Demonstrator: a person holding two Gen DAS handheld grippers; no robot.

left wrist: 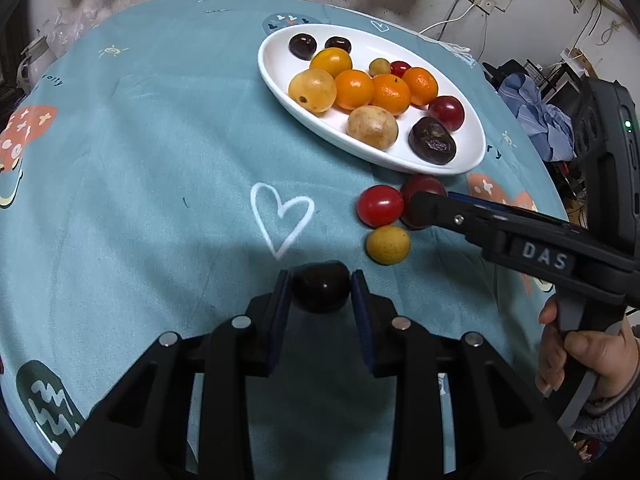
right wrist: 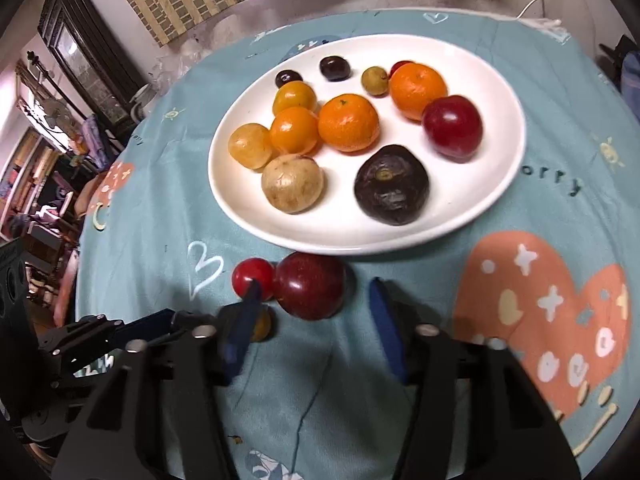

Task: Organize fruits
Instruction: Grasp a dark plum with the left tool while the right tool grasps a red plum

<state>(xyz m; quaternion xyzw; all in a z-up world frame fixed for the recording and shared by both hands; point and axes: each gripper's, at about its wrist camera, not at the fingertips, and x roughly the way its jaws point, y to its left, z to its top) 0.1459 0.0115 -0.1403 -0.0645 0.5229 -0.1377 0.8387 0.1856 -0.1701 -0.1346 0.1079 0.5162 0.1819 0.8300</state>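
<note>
Left gripper [left wrist: 321, 288] sits closest to us, pads pinching a dark plum [left wrist: 320, 286] low over the teal tablecloth [left wrist: 140, 160]. Grip looks centred, so we lift straight up before swinging toward the white oval plate [left wrist: 280, 80].

Right gripper [right wrist: 316, 304] has its fingers spread on either side of the big red plum [right wrist: 310, 285], not yet pressing on it. That plum lies on the cloth just beside the plate's near rim, touching a small red cherry tomato [right wrist: 252, 276]; a small yellow fruit [left wrist: 388, 245] sits just below the pair.

Doing this well, in our judgement:
- Right finger on the tomato side is wedged tight between plum and tomato; we centre the jaws on the plum so closing doesn't kick the tomato away.
- Close slowly; the skin looks smooth and round, so it may squirt out.
- Plate is crowded with oranges, a passion fruit [right wrist: 392, 184] and more; we aim for the bare patch at the near right rim.
- We keep both tools apart on approach.
</note>
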